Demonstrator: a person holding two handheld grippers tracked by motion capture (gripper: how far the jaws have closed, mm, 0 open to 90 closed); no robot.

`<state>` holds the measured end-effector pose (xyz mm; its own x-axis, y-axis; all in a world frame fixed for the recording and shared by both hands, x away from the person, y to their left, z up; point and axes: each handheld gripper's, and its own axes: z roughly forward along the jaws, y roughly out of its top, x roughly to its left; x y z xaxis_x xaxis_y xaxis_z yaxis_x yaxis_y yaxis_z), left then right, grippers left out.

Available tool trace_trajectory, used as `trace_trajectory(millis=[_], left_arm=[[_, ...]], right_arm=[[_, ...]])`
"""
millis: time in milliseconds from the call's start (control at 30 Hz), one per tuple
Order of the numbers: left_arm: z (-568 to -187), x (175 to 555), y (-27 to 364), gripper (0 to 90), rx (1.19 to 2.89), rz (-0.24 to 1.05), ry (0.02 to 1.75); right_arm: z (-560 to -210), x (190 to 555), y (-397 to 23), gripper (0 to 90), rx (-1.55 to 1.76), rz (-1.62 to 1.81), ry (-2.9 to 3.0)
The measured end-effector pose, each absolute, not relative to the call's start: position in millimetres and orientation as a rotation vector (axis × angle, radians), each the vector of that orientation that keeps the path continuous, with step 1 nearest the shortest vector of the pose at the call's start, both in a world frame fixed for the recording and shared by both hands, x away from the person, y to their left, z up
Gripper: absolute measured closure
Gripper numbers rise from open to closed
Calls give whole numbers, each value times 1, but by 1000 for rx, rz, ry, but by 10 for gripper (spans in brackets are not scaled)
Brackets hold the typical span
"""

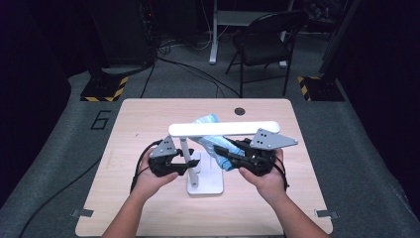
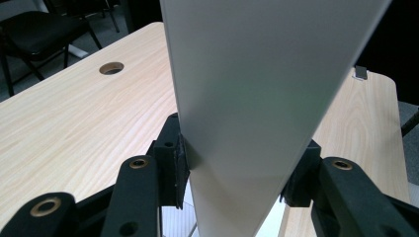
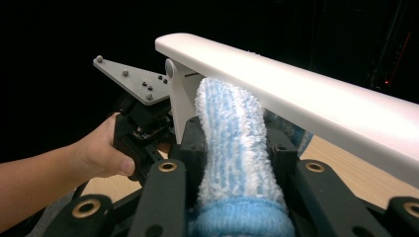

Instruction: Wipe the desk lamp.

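A pale wooden table [image 1: 148,119] stood on grey carpet, with a dark folding chair [image 1: 265,39] well beyond its far edge. On the table, just ahead of both hands, stood a white desk lamp [image 1: 223,129]: a flat square base [image 1: 208,186], an upright stem [image 1: 186,151], and a long flat head reaching across above both claws.

The left gripper [image 1: 179,163], held in the person's left hand [image 1: 151,181], was clamped on the lamp stem; in the left gripper view its two black jaws pressed against either side of the wide white stem [image 2: 247,98], which rose straight up between them. A round cable hole [image 2: 111,68] lay in the tabletop ahead and to the left of that claw.

The right gripper [image 1: 223,151], in the right hand [image 1: 265,181], gripped a fluffy blue-and-white striped cloth [image 3: 234,143]. The cloth stuck out forward between its jaws, its tip just beneath the underside of the lamp head [image 3: 316,98], beside the stem.
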<state>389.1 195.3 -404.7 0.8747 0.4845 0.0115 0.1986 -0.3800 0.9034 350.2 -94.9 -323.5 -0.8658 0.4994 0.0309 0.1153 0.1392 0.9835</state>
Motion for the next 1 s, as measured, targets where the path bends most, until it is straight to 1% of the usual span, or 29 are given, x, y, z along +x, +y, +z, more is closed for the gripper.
trace_trajectory(millis=[1000], left_arm=[[-407, 388, 196, 542, 1950, 332, 508]], right_arm=[[-331, 347, -141, 685, 711, 1744, 2011]])
